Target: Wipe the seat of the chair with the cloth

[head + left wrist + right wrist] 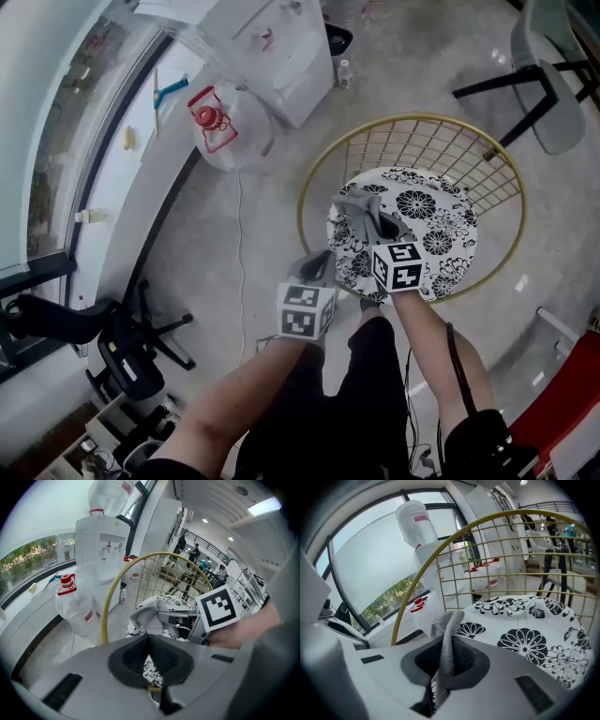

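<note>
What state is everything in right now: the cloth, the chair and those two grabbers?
Cloth: bunched, pinched at one end, over the seat.
Right gripper: shut on the cloth.
Left gripper: shut, empty.
Chair: upright, nobody sitting.
Water jug: upright on the floor, red cap on.

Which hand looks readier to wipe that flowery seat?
Right. The right gripper is shut on the cloth, above the seat; the left gripper is shut on nothing, short of the seat's edge.
</note>
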`<state>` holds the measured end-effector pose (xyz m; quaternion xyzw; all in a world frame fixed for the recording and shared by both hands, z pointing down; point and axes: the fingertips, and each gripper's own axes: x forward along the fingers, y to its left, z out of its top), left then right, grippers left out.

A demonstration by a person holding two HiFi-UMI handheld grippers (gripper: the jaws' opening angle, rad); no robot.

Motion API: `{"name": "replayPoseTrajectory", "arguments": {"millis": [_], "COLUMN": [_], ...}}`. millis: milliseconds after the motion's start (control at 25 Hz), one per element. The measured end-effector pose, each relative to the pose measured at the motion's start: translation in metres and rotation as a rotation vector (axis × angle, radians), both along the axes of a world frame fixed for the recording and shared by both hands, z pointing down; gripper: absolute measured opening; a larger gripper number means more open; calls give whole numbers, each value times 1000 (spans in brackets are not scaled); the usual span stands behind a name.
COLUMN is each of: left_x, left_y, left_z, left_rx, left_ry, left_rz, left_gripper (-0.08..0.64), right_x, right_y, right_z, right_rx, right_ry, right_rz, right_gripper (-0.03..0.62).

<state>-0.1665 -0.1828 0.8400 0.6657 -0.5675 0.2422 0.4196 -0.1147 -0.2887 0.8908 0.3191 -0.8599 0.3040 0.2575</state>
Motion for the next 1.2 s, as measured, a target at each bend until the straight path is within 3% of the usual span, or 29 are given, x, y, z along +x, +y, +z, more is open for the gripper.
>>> {"name": "replayPoseTrajectory", "arguments": {"millis": [160, 400, 840, 1200], "left_x": [-12, -20, 32, 99], "left_y": [-4, -12, -40, -56], "left_z": [28, 49, 61, 54], "left_rx": [-17, -27, -35, -22], "left_ry": [-1, -23, 2, 16], "left_rz": [-33, -56, 15, 90], "left_gripper": [6, 6, 6, 6], "right_x": [-22, -11, 83, 189], "right_y": [-14, -32, -64, -77], "right_z": [35, 70, 95, 89], "right_rx": [-14, -30, -35, -29], "right_ry": [1, 38, 113, 171], "right_rz": [-14, 24, 131, 250], "right_gripper": [26, 26, 26, 26]}}
